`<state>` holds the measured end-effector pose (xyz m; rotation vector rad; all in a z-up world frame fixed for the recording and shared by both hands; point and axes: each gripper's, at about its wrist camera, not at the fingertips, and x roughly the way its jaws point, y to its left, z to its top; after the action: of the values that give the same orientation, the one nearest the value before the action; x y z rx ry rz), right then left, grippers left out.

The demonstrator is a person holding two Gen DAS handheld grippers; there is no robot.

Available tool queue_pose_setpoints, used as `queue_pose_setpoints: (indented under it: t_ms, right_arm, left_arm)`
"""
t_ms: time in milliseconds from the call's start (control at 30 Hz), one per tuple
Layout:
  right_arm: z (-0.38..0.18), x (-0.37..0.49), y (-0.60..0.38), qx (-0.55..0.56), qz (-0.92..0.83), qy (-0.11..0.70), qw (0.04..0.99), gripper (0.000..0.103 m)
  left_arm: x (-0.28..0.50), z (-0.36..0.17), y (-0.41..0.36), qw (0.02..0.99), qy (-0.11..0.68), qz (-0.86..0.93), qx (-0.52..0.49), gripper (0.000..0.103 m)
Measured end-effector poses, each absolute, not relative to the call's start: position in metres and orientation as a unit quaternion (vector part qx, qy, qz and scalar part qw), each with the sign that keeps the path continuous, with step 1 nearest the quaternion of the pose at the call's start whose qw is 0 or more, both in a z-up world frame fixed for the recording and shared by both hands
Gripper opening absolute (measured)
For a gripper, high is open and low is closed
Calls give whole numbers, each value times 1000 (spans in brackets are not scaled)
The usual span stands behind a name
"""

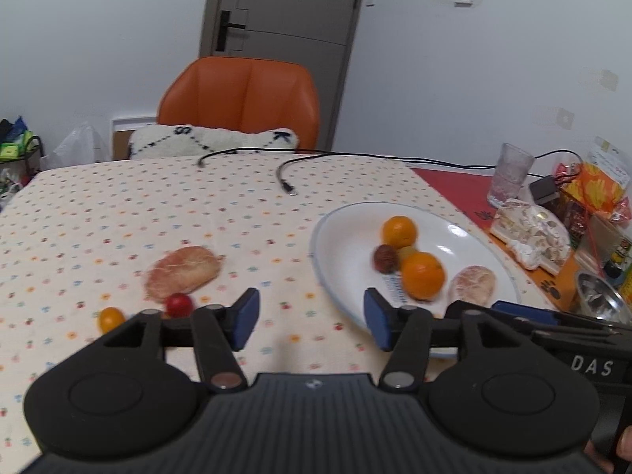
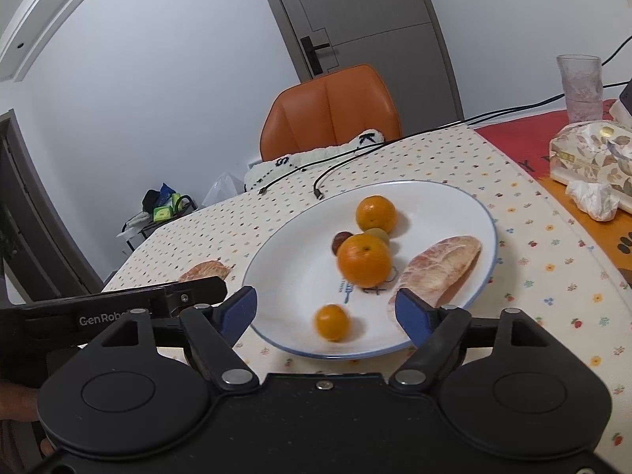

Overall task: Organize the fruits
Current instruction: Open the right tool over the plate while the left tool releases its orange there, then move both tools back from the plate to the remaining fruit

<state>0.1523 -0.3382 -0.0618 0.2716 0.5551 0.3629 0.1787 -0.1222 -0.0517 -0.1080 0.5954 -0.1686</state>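
The left gripper is hovering over the tabletop with its blue-padded fingers spread wide and nothing between them. A pomelo segment is lying on the dotted cloth ahead and to its left, with a small red fruit and a small orange fruit sitting just beside the left finger. The white plate is lying ahead to the right, its near rim passing behind the right finger.

The right gripper is also standing spread and empty, poised over the near edge of the plate. A small orange fruit, blurred, is sitting on the plate directly between the fingers. Farther back on the plate two larger oranges, a dark reddish fruit and a greenish one are clustering together, and a second pomelo segment is lying beside the right finger.

Readable writing: "DAS" on the neighbouring gripper in the left view, "GenRob" cut off in the right view, and the letters "S" and "K" on the chair cushion.
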Motion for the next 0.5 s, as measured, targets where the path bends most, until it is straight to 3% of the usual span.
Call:
queue_pose_setpoints:
  t_ms: [133,500]
  right_arm:
    - [-60,154,-327,128,185,272,936,83]
    - [-51,157,-293,109,217,267,933,96]
  left_arm:
    - [175,-51,-108,954,290,-57,-51,77]
    - [168,-49,-68,956,290,-8,-52,82]
